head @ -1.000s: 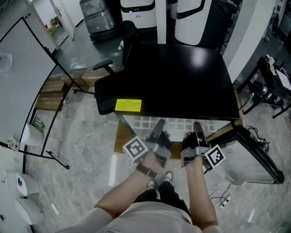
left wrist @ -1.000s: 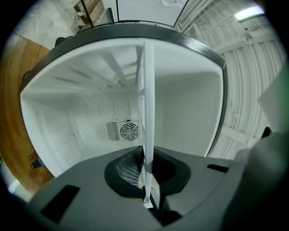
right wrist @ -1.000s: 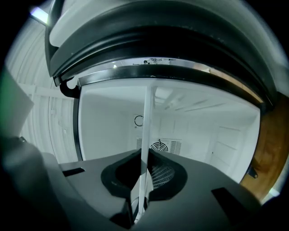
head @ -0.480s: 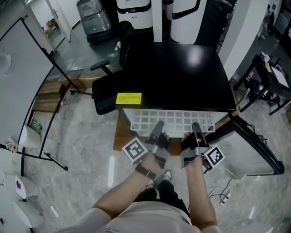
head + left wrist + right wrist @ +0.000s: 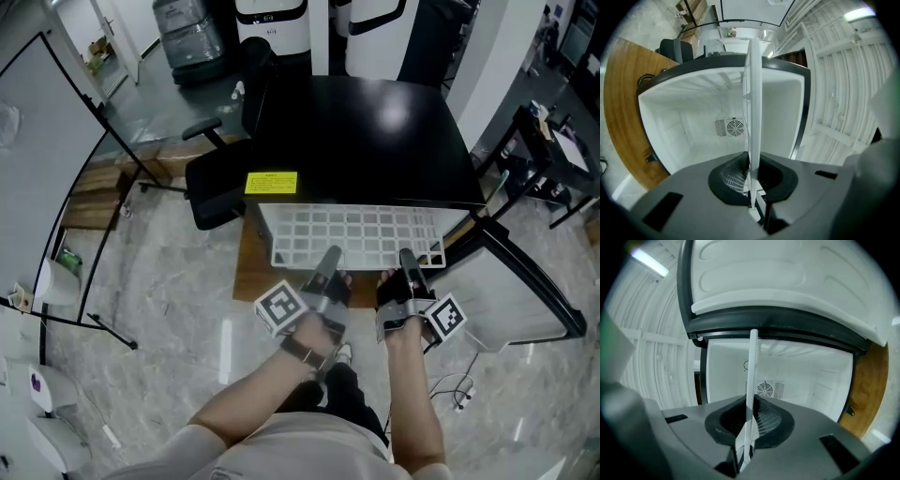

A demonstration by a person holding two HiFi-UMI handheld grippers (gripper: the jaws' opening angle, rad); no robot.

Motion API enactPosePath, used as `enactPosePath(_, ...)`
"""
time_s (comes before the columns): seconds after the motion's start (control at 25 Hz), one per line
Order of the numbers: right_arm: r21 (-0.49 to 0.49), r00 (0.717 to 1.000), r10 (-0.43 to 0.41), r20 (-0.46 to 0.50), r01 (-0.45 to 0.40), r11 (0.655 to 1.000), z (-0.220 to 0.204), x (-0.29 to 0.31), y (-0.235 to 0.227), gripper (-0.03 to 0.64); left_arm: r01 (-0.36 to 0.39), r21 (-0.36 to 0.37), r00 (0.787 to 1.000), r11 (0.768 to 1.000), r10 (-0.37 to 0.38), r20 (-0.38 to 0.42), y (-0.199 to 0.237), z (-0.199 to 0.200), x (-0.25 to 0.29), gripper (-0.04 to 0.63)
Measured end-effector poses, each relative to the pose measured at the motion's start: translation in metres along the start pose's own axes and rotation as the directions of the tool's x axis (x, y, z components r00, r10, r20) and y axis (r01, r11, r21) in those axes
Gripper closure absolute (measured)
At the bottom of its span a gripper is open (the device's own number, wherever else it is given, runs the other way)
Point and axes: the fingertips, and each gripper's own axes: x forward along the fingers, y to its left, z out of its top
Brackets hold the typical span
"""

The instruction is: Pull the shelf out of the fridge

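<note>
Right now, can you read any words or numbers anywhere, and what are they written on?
Yellow rectangular sticker on top of the black fridge: dark print, too small to read.
White cube with black square marker, and its twin: patterns only, no words.
Nothing else shows readable text.

We look down on a pale marbled floor (image 5: 169, 319); a wooden board (image 5: 251, 274) lies on it beneath the black fridge (image 5: 366, 141); a black office chair (image 5: 217, 183) stands left of the fridge; white cables (image 5: 459, 396) lie near right.
</note>
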Motion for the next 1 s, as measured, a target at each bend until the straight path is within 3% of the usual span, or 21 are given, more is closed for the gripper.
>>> enactPosePath(0.44,0.013,1.0,0.002,0.002,-0.002,1.0,-0.007,-0.024,0.001,0.578,-0.016,0.017,1.0,1.0,0.016,-0.005,0.002,-0.01,-0.023,0.571)
enactPosePath(0.76,0.037,1.0,0.026,-0.013,-0.025,0.999,-0.018,-0.075,-0.01,0.578,-0.013,0.032,1.0,0.999,0.013,0.014,0.009,-0.04,-0.066,0.57)
enactPosePath(1.0,0.041,0.999,0.019,-0.046,-0.017,0.999,-0.021,-0.081,0.007,0.578,0.015,0.007,0.999,1.0,-0.016,0.039,-0.016,-0.044,-0.072,0.571)
